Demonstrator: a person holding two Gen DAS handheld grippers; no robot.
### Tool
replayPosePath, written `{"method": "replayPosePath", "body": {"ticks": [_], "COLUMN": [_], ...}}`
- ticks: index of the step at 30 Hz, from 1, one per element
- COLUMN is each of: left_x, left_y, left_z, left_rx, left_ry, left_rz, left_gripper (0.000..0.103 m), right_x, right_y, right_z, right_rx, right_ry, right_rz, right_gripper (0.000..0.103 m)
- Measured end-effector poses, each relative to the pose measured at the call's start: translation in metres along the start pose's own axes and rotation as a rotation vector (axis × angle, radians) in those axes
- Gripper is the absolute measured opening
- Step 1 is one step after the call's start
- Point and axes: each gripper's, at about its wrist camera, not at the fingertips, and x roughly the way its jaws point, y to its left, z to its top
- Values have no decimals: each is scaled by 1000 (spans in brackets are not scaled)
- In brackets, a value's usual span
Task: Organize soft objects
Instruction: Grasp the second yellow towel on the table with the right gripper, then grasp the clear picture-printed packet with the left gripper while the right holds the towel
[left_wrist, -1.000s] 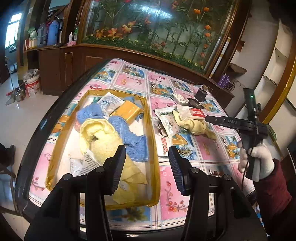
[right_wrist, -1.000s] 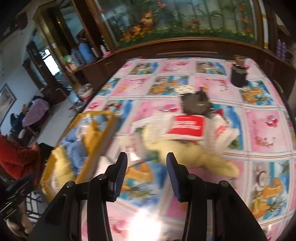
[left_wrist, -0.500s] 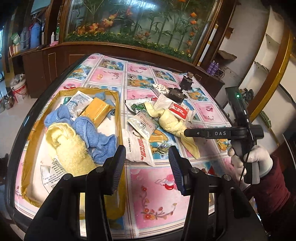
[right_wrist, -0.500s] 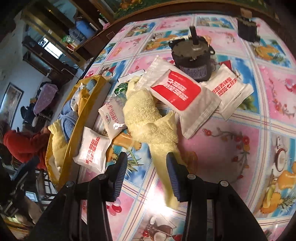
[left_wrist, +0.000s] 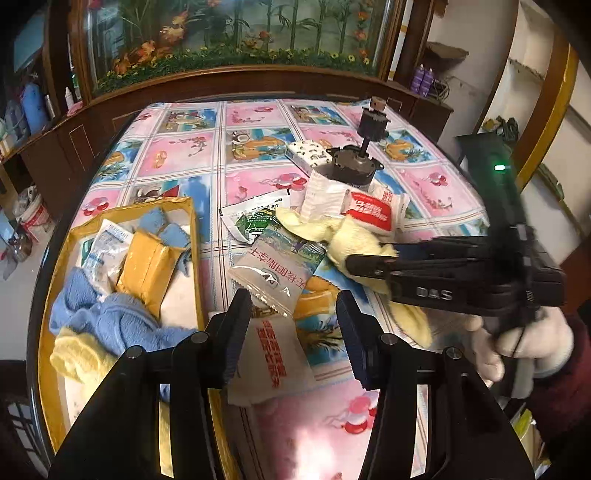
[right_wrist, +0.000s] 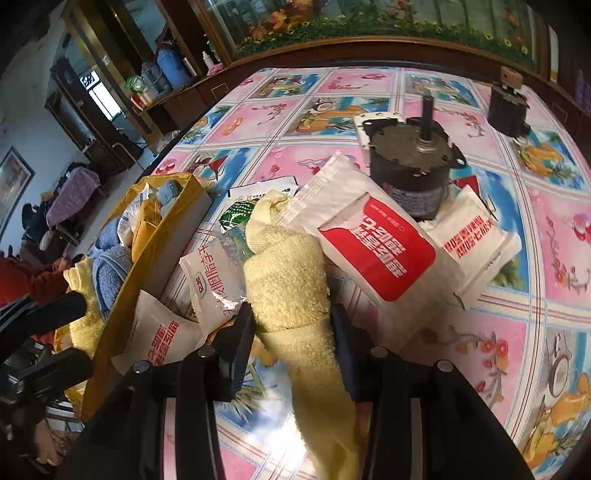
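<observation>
A yellow towel (right_wrist: 291, 280) lies on the patterned tablecloth among soft packets; it also shows in the left wrist view (left_wrist: 354, 236). My right gripper (right_wrist: 293, 328) is open with its fingers on either side of the towel, low over it. A white and red packet (right_wrist: 376, 251) rests on the towel's far end. My left gripper (left_wrist: 293, 334) is open and empty above a white packet with red print (left_wrist: 273, 365). A yellow tray (left_wrist: 195, 266) at the left holds blue towels (left_wrist: 110, 321), a yellow towel and an orange packet (left_wrist: 147, 266).
A dark metal motor (right_wrist: 410, 173) stands just behind the packets, a second smaller one (right_wrist: 508, 107) farther back. A wooden cabinet with an aquarium (left_wrist: 236, 33) runs behind the table. The table's front edge is near the left gripper.
Both grippers moved forward and lower. The right gripper came down around the yellow towel. The left gripper shifted right from the tray toward the packets.
</observation>
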Motion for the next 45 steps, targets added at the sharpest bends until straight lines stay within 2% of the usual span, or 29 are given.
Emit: {"method": "replayPosePath", "body": {"ticks": [3, 9, 11, 14, 15, 16, 17, 18, 19, 22, 28, 31, 33, 34, 36, 38, 40, 41, 45], "left_x": [33, 91, 96, 104, 104, 103, 101, 99, 97, 89, 50, 26, 17, 16, 20, 29, 43, 51, 72], "left_y": [-5, -12, -22, -34, -35, -36, -36, -34, -32, -28, -17, -18, -20, -22, -18, -9, -1, 1, 1], "left_z": [14, 29, 30, 26, 25, 25, 26, 27, 28, 28, 25, 22, 21, 21, 22, 22, 22, 20, 14], "left_rx": [44, 86, 136, 197, 200, 194, 188, 177, 157, 138, 62, 52, 56, 64, 64, 47, 40, 47, 71], "left_ry": [43, 154, 138, 161, 155, 154, 151, 151, 153, 130, 78, 33, 17, 18, 20, 42, 95, 116, 174], "left_rz": [49, 68, 110, 158, 156, 152, 148, 133, 105, 83, -75, -122, -116, -78, -35, 4, 32, 40, 43], "left_gripper": [48, 48, 59, 61, 56, 45, 33, 15, 4, 3, 3, 3, 3, 3, 4, 13, 47, 51, 51], "right_x": [-16, -35, -34, -35, -35, -36, -35, -36, -36, -38, -41, -41, -41, -41, -40, -40, -39, -39, -40], "right_y": [-15, -40, -43, -47, -47, -47, -46, -46, -46, -48, -49, -50, -49, -49, -49, -50, -51, -51, -52], "right_z": [-14, -36, -38, -40, -40, -40, -41, -42, -42, -45, -48, -49, -49, -49, -48, -49, -50, -51, -52], "right_rx": [36, 94, 103, 115, 115, 114, 112, 111, 113, 117, 124, 130, 130, 130, 134, 149, 156, 157, 162], "right_ry": [14, 43, 43, 37, 36, 35, 34, 32, 31, 29, 26, 19, 21, 23, 30, 37, 40, 40, 39], "right_rz": [5, 41, 45, 66, 68, 71, 73, 76, 80, 86, 88, 88, 91, 94, 102, 124, 133, 135, 145], "right_gripper": [40, 41, 41, 41, 41, 41, 41, 41, 41, 41, 41, 41, 41, 41, 41, 41, 41, 41, 41]}}
